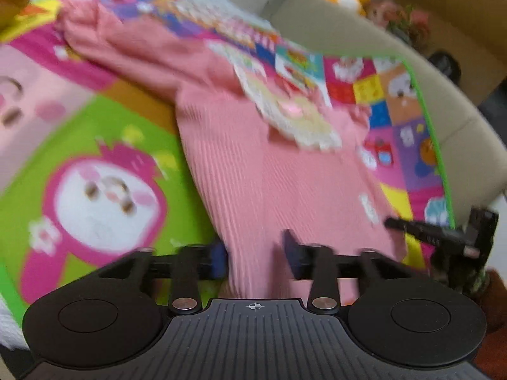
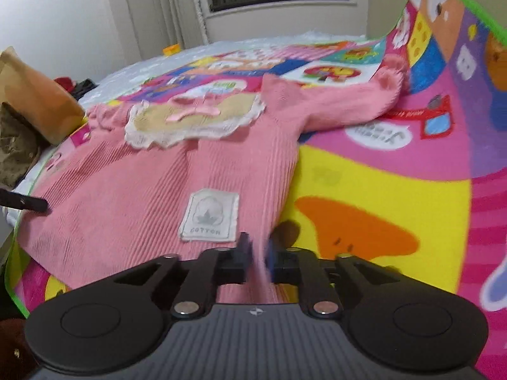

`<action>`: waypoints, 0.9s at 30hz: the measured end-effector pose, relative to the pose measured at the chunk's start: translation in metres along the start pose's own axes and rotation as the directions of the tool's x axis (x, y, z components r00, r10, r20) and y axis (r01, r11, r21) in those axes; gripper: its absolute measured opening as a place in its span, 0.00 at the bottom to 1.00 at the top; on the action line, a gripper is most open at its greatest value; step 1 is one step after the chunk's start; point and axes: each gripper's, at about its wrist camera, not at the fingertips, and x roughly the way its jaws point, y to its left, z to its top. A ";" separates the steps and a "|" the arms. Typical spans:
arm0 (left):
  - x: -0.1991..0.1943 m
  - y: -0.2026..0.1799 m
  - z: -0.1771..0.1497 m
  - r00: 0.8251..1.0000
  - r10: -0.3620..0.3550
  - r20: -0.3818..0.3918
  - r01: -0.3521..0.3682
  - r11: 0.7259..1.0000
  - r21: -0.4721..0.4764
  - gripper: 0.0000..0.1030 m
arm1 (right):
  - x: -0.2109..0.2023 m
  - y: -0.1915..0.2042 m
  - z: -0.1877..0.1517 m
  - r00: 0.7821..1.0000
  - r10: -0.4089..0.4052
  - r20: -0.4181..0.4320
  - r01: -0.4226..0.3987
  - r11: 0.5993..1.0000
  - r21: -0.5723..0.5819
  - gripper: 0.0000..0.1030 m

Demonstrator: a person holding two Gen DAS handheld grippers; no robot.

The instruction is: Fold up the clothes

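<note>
We grip the pink ribbed sweater by its hem

Right gripper nearly closed pinching fabric; left gripper part-open around hem; cotton label at our 11 o'clock

We lose the pink sweater's hem behind the left gripper, and motion blur smears its collar. The right gripper hides the hem it pinches; the play mat runs past the picture's edges.

Pink ribbed sweater with lace collar, spread flat
</note>
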 end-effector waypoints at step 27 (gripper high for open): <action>0.081 0.123 0.172 0.847 0.394 0.355 -0.213 0.865 -0.454 0.08 | 0.067 -0.036 0.011 0.976 -0.155 0.150 0.092 0.929 0.359 1.00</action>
